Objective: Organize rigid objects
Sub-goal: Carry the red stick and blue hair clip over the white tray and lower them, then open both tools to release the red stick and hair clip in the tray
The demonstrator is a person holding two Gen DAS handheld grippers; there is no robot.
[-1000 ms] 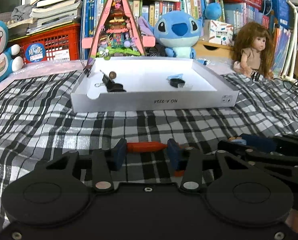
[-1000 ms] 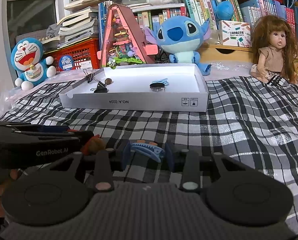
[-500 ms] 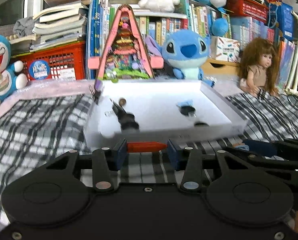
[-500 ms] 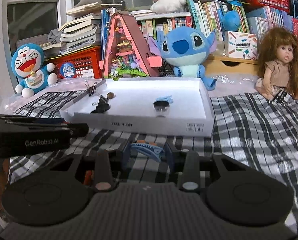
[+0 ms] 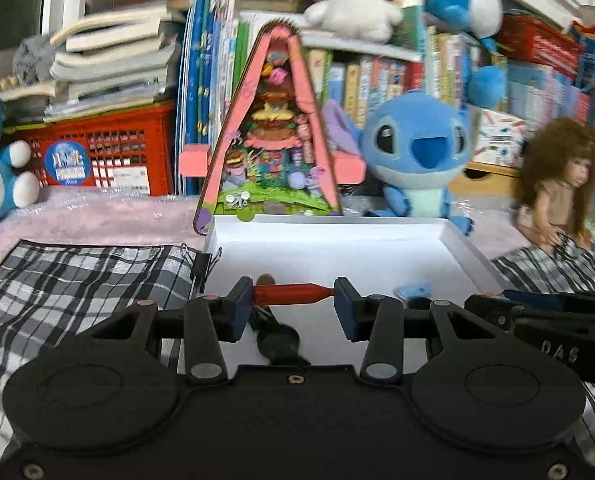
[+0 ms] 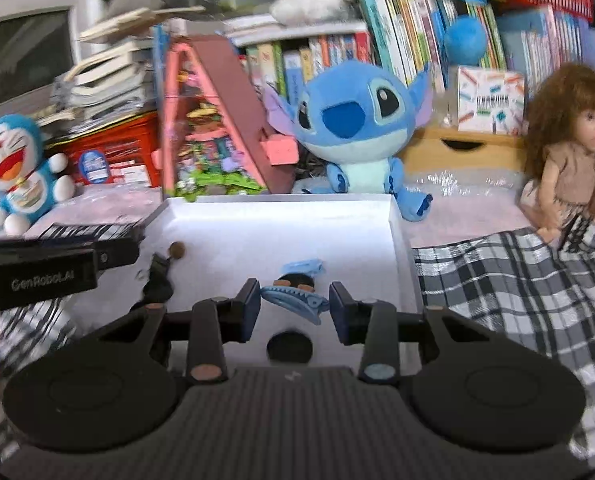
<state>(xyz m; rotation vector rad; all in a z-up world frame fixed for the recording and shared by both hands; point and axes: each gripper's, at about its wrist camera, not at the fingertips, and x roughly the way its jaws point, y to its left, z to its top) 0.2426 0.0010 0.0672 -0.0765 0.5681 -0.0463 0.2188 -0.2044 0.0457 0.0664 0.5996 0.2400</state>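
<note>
With left tongs pinching a red stick and right tongs a blue clip above the white box, early release risks bouncing onto items at 12 o'clock

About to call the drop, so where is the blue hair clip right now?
In the right wrist view the blue plastic hair clip is clamped in the right claw, over the near part of the white cardboard box, just above a black round lid.

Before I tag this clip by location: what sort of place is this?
Most likely a child's bedroom or playroom at home. Plush toys such as the blue plush and a doll sit before shelves crammed with children's books, and the white tray lies on a plaid cloth.
</note>
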